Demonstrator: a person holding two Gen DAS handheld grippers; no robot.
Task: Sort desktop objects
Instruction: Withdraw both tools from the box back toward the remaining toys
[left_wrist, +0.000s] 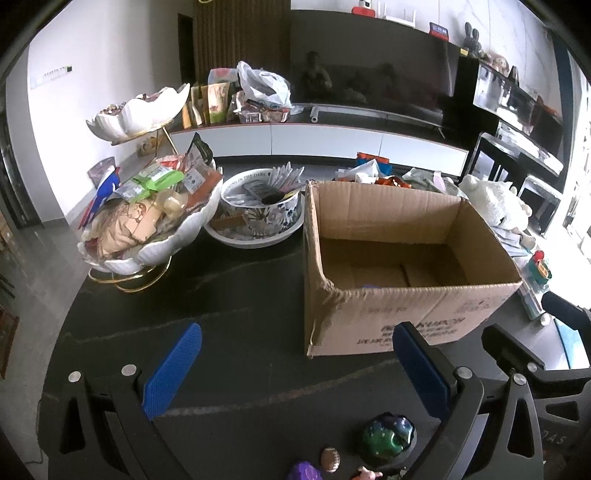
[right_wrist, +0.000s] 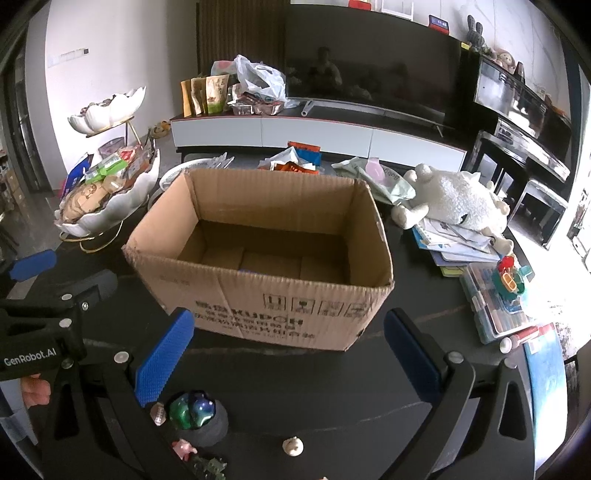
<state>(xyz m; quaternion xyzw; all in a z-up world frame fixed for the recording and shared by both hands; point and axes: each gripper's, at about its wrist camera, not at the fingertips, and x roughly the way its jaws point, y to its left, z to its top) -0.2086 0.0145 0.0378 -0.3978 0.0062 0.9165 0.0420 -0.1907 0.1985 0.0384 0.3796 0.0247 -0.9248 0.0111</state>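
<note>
Jaws of both grippers gape empty; cardboard box (right_wrist: 258, 266) sits upright, mouth up, long axis left-right.

An open cardboard box (right_wrist: 258, 254) sits on a dark tabletop (right_wrist: 332, 398), with the right gripper (right_wrist: 288, 358) spread wide in front of it, holding nothing. Small toys, including a green and blue ball (right_wrist: 192, 410), lie near its left finger; a white plush (right_wrist: 458, 203) rests right of the box

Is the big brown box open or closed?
Open. The cardboard box has no flaps over its top, and both views look down to its floor.
</note>
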